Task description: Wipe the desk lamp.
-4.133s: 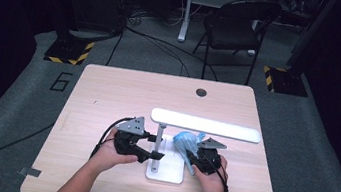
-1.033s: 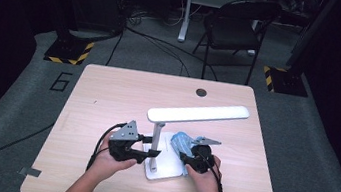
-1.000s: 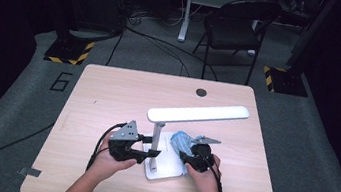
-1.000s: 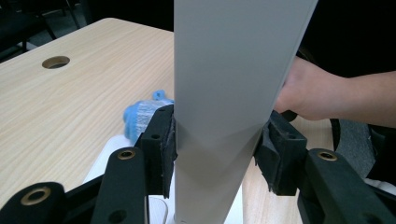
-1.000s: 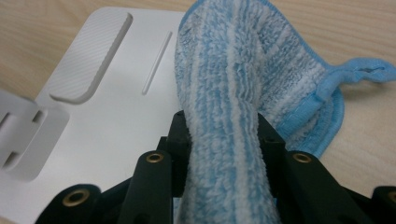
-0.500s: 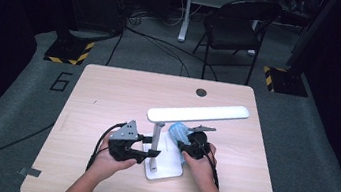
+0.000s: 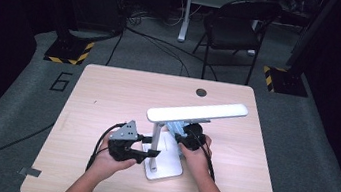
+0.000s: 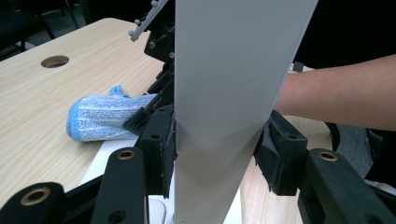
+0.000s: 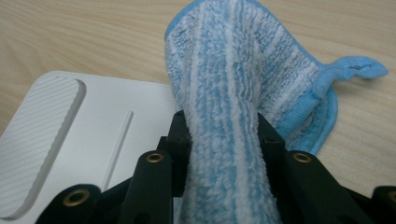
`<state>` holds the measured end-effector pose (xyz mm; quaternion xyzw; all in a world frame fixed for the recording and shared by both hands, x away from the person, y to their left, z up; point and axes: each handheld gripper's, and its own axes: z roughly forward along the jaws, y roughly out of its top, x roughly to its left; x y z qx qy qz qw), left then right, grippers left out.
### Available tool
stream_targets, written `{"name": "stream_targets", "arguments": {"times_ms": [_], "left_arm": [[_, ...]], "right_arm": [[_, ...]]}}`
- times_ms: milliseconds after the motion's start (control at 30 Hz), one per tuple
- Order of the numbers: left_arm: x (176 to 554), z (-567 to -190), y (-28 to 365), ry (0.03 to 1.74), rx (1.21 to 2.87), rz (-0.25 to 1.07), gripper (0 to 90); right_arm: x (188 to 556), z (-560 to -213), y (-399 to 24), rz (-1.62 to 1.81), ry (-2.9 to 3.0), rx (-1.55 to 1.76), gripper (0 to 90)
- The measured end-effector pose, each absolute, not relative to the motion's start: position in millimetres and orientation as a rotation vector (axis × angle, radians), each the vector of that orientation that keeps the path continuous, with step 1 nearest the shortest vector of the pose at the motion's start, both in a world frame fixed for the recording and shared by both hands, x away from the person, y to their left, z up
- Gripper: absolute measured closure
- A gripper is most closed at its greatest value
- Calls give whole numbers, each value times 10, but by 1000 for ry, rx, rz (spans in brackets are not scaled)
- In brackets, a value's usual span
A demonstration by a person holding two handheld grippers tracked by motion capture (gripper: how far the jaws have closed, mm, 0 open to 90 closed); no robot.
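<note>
A white desk lamp stands near the table's front middle, with a flat base, an upright post and a long head slanting up to the right. My left gripper is shut on the post, one pad on each side of it. My right gripper is shut on a blue and white striped cloth, under the lamp head at the base's far edge. In the right gripper view the cloth bulges up between the jaws and drapes over the base and the table.
The wooden table has a round cable hole near its far edge. A black chair stands behind it. Cables trail from both grippers toward the person. A forearm crosses the left gripper view behind the post.
My right gripper has slid the cloth away from the person and leftward, under the lamp head. The left gripper has kept its hold on the post. Several seconds ago the head lay lower.
</note>
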<state>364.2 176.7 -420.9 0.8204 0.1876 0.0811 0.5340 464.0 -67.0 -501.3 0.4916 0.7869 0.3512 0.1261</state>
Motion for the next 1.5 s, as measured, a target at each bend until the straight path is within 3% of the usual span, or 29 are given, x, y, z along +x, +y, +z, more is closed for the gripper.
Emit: {"name": "stream_targets", "arguments": {"times_ms": [1100, 1500], "left_arm": [[3623, -4223, 1754, 467, 1944, 201, 519], [3626, -4226, 1767, 462, 1944, 202, 518]], "right_arm": [[3808, -5009, -999, 1083, 2396, 1354, 676], [3660, -5009, -1104, 1109, 2420, 1355, 676]]}}
